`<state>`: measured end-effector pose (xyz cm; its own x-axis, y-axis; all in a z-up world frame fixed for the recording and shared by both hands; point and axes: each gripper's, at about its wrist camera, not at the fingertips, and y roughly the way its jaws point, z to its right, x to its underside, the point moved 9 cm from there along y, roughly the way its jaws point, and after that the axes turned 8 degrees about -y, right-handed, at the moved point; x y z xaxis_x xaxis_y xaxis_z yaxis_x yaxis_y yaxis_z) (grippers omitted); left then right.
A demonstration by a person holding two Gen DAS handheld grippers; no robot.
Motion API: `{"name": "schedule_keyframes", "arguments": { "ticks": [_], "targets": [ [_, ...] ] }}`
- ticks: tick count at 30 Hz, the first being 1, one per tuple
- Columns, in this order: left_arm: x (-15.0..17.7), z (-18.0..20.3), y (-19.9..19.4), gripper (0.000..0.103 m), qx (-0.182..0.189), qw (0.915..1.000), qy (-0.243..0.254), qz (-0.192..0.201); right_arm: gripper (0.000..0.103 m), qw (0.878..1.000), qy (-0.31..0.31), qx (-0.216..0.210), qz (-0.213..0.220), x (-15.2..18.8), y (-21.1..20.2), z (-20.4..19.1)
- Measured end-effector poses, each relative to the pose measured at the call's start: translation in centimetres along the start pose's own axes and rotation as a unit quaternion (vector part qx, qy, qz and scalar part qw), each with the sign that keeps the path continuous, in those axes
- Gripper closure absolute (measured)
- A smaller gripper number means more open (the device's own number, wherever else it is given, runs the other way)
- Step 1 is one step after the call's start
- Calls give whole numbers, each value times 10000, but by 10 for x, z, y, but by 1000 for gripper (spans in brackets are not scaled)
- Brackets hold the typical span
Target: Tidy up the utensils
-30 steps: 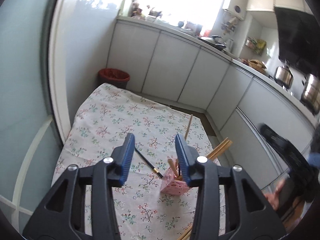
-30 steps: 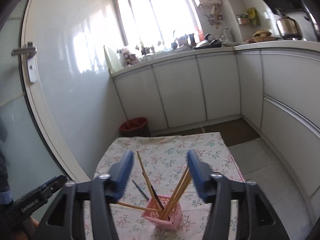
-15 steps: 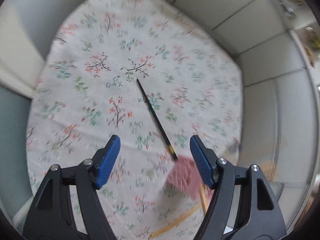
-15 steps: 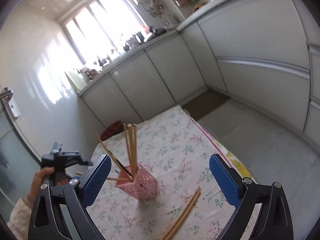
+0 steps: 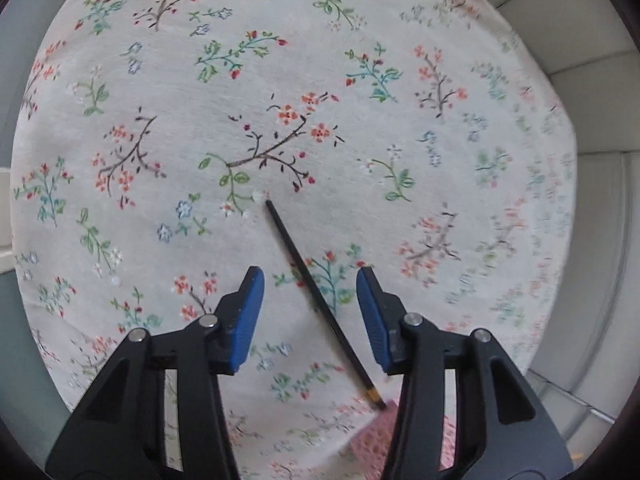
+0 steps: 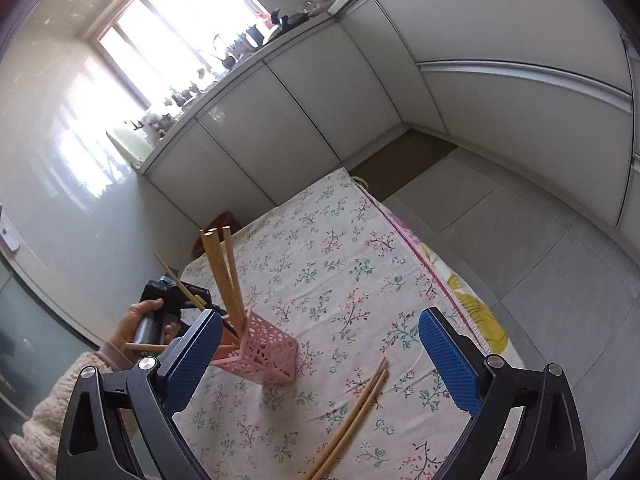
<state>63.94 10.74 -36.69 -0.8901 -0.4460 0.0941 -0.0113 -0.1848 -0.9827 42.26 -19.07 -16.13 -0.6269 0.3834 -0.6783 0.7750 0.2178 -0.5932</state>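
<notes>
Left wrist view looks almost straight down on a flowered cloth covering the worktop, where the left claw is closing with a single black chopstick lying slantwise between its blue pads, not yet touched. Right wrist view shows the right claw spread wide and empty above the cloth, a pink lattice holder with wooden chopsticks standing in it near its left pad, and two loose wooden chopsticks lying side by side just beside the holder.
</notes>
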Motion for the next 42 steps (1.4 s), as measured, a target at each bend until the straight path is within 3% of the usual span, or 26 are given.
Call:
{"name": "schedule_keyframes", "arguments": {
  "ticks": [2, 4, 5, 11, 15, 19, 24, 27, 32, 39, 42],
  "targets": [
    [0, 4, 6, 66, -185, 9997, 125, 38, 3, 9999, 117, -56, -94, 1, 3, 4],
    [1, 11, 6, 87, -398, 9984, 386, 147, 3, 9996, 229, -87, -164, 2, 4, 8],
    [1, 13, 6, 90, -480, 9973, 508, 216, 3, 9995, 250, -82, -178, 2, 4, 9],
    [11, 8, -1, 97, -279, 9960, 717, 456, 3, 9996, 240, -8, -148, 2, 2, 9],
    [14, -26, -15, 98, -540, 9913, 881, 817, 3, 9995, 252, -28, -211, 5, 3, 8],
    [46, -43, -55, 98, -49, 9863, 995, 1318, 3, 9992, 297, -98, -248, 7, 3, 4],
    [118, -58, -116, 98, 174, 9669, 1283, 2199, 3, 9992, 211, -242, -223, 9, -4, -6],
    [171, -78, -157, 98, 284, 9496, 1443, 2768, 3, 9987, 221, -389, -243, 13, -12, -11],
    [232, -95, -202, 98, 434, 9239, 1576, 3459, 3, 9990, 109, -392, -163, 18, -26, -13],
    [283, -97, -258, 98, 497, 9005, 1748, 3952, 3, 9994, 98, -339, -56, 19, -41, -2],
    [302, -92, -278, 98, 578, 8966, 1869, 3972, 3, 9994, 149, -302, -15, 18, -47, 5]
  ]
}}
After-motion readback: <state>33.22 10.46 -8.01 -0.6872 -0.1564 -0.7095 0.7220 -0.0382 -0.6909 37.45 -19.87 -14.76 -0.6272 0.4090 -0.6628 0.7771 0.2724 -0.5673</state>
